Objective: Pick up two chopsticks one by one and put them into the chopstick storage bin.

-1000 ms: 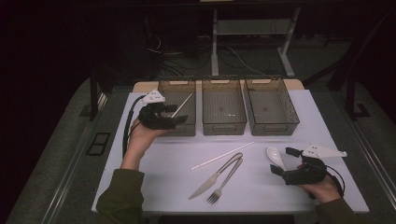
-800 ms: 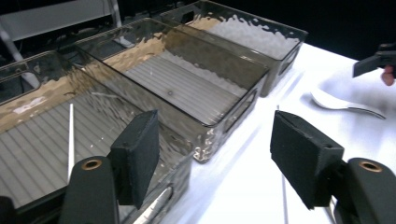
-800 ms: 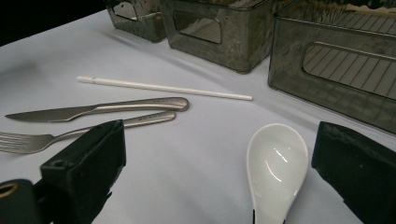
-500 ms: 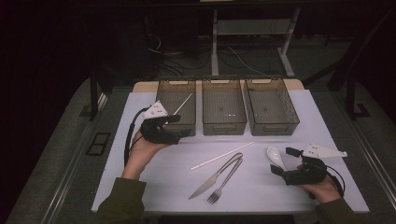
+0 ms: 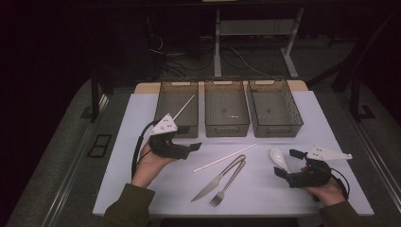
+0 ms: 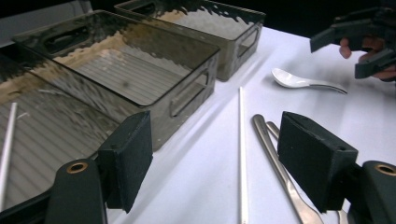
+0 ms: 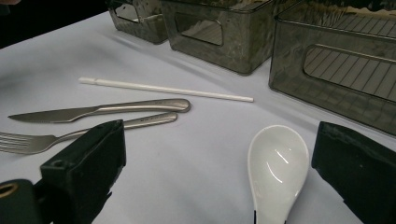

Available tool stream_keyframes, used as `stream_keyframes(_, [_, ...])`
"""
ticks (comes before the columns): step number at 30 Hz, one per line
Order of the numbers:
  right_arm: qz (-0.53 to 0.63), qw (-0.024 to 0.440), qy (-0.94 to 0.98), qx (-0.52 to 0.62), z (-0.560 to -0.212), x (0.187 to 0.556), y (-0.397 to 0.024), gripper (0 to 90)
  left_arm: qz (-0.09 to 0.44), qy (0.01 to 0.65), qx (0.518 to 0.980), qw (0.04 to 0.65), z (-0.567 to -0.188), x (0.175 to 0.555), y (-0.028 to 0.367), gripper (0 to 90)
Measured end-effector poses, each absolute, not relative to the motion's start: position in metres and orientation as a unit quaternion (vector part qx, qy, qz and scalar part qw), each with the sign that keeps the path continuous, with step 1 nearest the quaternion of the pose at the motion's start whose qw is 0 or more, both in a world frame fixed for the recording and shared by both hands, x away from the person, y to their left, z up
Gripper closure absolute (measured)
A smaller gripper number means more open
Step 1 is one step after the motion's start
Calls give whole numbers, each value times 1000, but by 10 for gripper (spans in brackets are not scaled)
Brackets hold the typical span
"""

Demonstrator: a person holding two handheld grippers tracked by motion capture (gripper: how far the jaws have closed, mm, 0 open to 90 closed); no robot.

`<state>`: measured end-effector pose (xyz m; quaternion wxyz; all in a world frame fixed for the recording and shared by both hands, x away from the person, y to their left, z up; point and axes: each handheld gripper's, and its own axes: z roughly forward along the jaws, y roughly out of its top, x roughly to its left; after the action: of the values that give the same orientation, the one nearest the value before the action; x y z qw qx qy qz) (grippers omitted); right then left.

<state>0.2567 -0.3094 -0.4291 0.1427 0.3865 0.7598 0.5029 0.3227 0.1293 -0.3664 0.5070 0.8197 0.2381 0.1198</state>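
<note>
High view: left gripper (image 5: 195, 147) just been opening, jaws apart and empty, near white stick (image 5: 225, 158); right gripper (image 5: 285, 163) open beside white spoon (image 5: 279, 159).
Left gripper view: stick (image 6: 241, 154) on mat between jaws, untouched.
Right gripper view: spoon (image 7: 277, 169) between wide jaws, ungripped.

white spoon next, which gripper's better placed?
Right. The right gripper sits open beside the white spoon, whose bowl lies between its jaws in the right gripper view. The left gripper, open and empty, is nearer the white straw, knife and fork.
</note>
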Motion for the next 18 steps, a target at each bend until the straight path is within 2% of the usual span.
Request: stream_keyframes(18, [503,143,760,386,-429,257,-309,32,94,195,845,489,-392,315,79,261])
